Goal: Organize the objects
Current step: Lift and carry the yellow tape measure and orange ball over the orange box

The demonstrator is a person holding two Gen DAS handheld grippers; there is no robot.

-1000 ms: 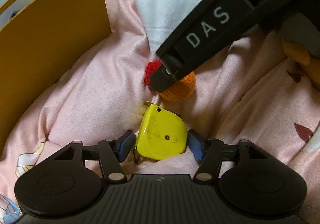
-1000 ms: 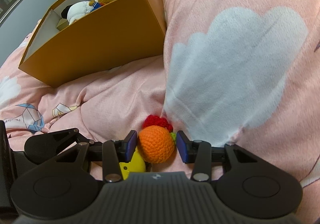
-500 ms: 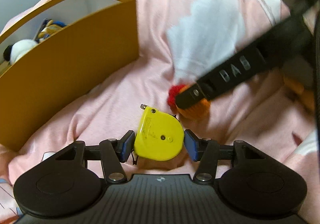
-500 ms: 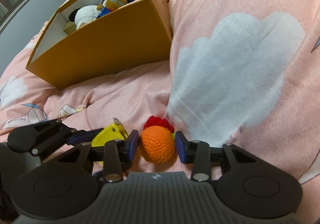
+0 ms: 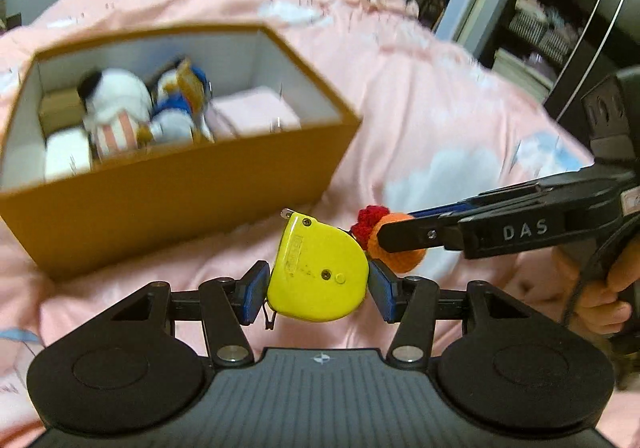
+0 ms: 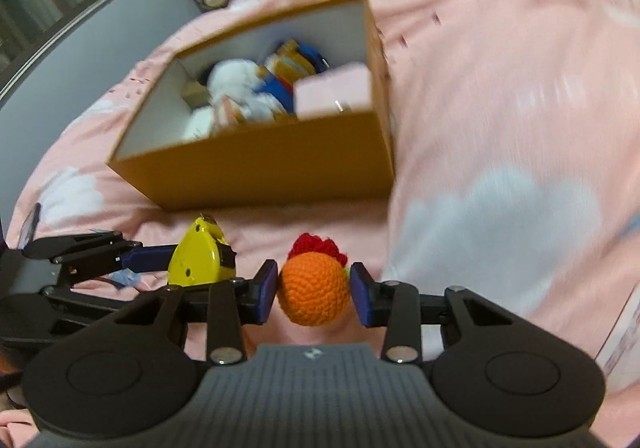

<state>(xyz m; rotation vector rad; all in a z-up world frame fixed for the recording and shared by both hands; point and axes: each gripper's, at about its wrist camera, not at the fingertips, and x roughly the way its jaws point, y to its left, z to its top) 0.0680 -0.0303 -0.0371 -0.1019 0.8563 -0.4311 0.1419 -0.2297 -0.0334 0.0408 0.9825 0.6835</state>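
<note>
Tape measure (image 5: pixel 318 275), yellow and rounded on one side, is sitting between the blue pads (image 5: pixel 252 298) of the left gripper (image 5: pixel 318 290), which is gripping it at both flanks and holding it clear of the pink bedspread (image 5: pixel 420 116). The jaws are standing about half open around its body, having just been closing onto it. A crocheted ball (image 6: pixel 313 289), orange with a red tuft on top, is being pinched in the same way by the right gripper (image 6: pixel 314 294), whose jaws are standing narrower and have also just been closing. In the right wrist view the two held things are hanging side by side, the tape measure (image 6: pixel 201 259) to the left of the ball and just apart from it. In the left wrist view the ball (image 5: pixel 396 244) is showing just beyond the tape measure's right shoulder, and a hand (image 5: pixel 608 288) is gripping the right tool's handle at the picture's right edge. An open brown box (image 5: pixel 172 204) is resting on the bedspread beyond both grippers, its near wall facing them. Inside it, soft toys (image 5: pixel 132 112) are lying toward the left and middle, and a pale pink block (image 5: pixel 256 114) is lying against the right end. Both views are blurring away from the grippers.
</note>
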